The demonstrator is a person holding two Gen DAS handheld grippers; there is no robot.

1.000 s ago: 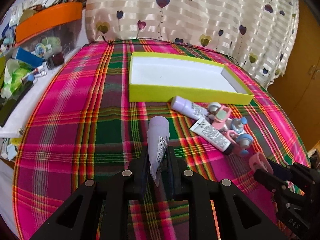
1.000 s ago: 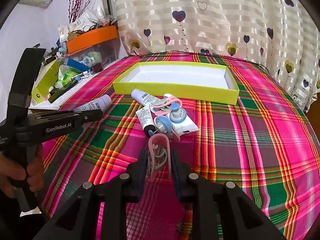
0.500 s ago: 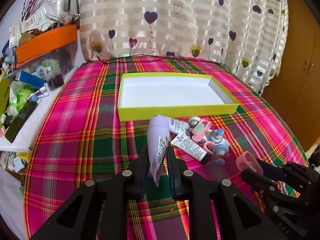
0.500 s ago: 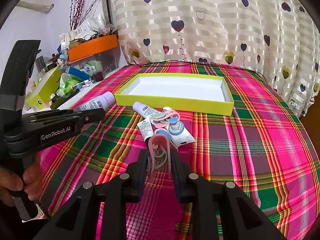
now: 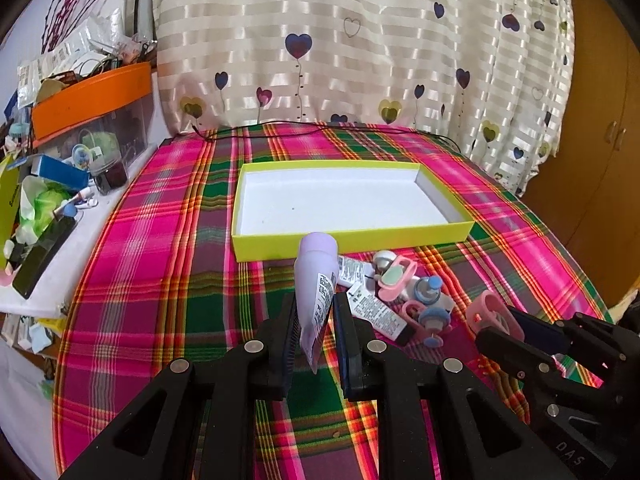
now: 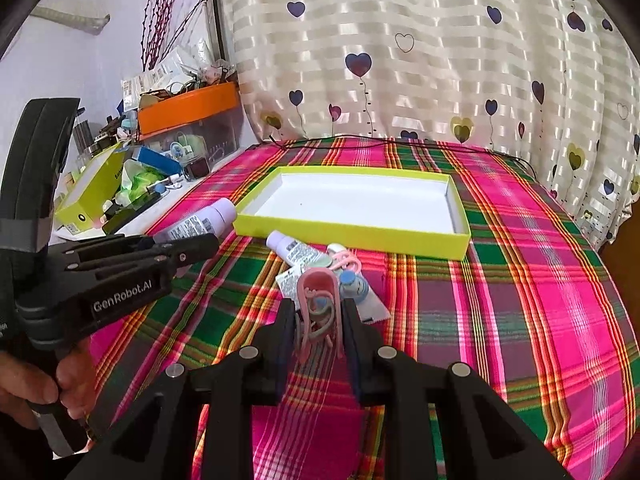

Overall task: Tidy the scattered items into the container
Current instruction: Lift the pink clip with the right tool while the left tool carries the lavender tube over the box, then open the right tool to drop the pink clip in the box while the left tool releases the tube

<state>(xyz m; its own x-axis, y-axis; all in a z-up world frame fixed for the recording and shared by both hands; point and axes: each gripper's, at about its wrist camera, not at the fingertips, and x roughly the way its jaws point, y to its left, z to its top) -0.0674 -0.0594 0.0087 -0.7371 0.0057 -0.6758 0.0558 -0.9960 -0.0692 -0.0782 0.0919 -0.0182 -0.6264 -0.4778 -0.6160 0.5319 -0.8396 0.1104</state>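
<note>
My left gripper (image 5: 314,312) is shut on a lilac tube (image 5: 316,280) and holds it above the plaid cloth, short of the box. The tube also shows in the right wrist view (image 6: 200,222). My right gripper (image 6: 318,316) is shut on a pink pacifier (image 6: 318,304), seen from the left too (image 5: 490,314). The yellow-green box (image 5: 352,238) with a white floor sits mid-table and holds nothing; it also shows in the right wrist view (image 6: 352,236). In front of it lies a pile of tubes (image 5: 376,314) and pacifiers (image 5: 396,278).
The plaid tablecloth (image 6: 520,280) covers the table. A white side shelf with clutter (image 5: 44,208) and an orange-lidded bin (image 5: 92,108) stand to the left. A heart-print curtain (image 5: 360,40) hangs behind, with a black cable (image 5: 320,130) along the far edge. A wooden cabinet (image 5: 600,160) stands right.
Both grippers have risen and drawn back with their items still held; the box and the pile look farther away and lower in both views.
</note>
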